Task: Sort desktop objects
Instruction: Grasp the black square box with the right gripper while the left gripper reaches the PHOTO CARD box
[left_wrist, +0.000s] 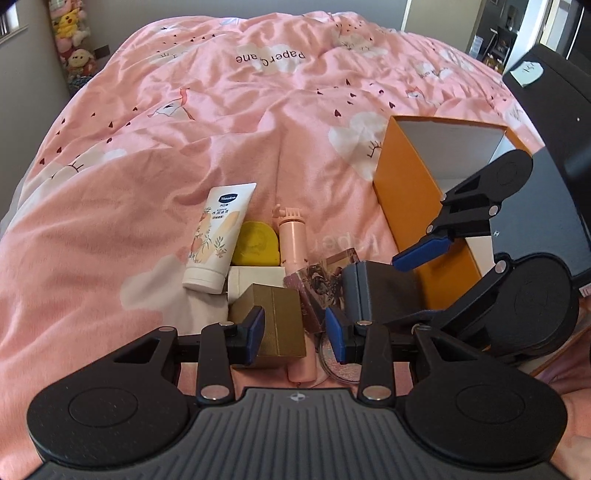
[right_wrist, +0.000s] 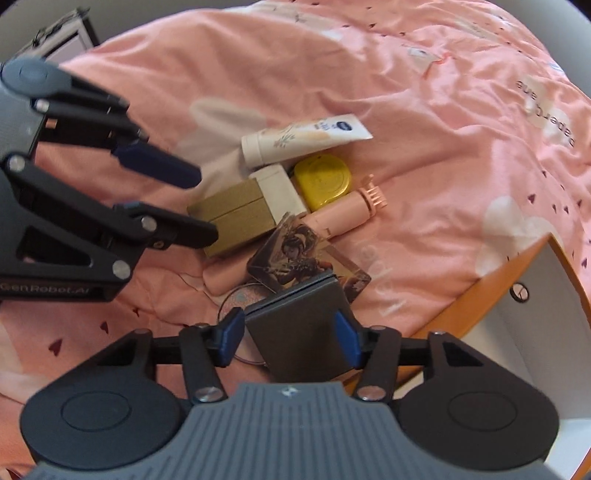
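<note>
A pile lies on the pink duvet: a white cream tube, a yellow case, a pink cylinder, a white box, a gold box, a picture card and a round disc. My left gripper is open and straddles the gold box, with the left pad against it and the right pad apart. My right gripper stands open around a dark grey box, which rests on the pile's edge beside the orange box.
The open orange box with a white inside stands right of the pile. Black furniture rises behind it. Plush toys sit far off at the left. The pink duvet stretches away bare beyond the pile.
</note>
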